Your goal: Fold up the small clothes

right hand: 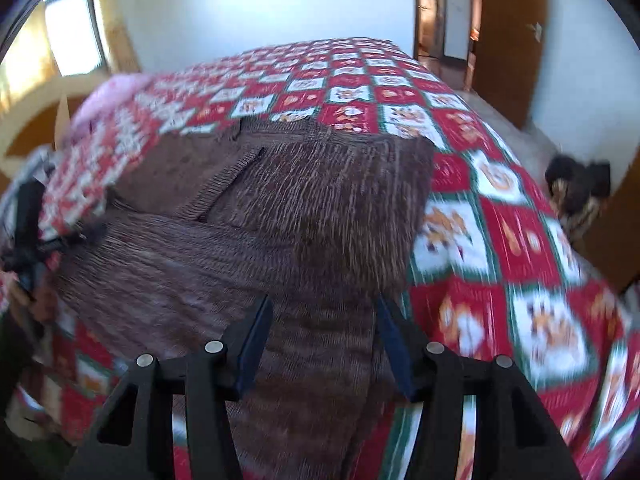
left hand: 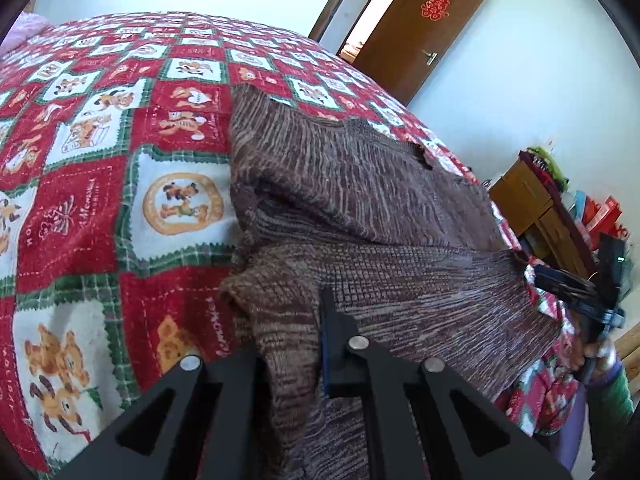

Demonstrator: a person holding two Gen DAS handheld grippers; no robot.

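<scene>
A brown knitted sweater point(left hand: 360, 216) lies on a bed with a red, white and green cartoon quilt point(left hand: 100, 184). Its far part is folded over the near part. My left gripper point(left hand: 298, 320) is shut on the sweater's near left edge; the knit covers the left finger. In the right wrist view the sweater point(right hand: 280, 216) fills the middle, and my right gripper point(right hand: 322, 312) is open, its fingers either side of the near edge of the knit. The right gripper also shows in the left wrist view point(left hand: 576, 284) at the sweater's right end.
An open brown door point(left hand: 416, 28) stands beyond the bed. A wooden cabinet point(left hand: 532, 208) with coloured items stands by the bed's right side. A pink pillow point(right hand: 108, 96) lies at the far left of the bed. A dark bundle point(right hand: 576, 184) lies on the floor.
</scene>
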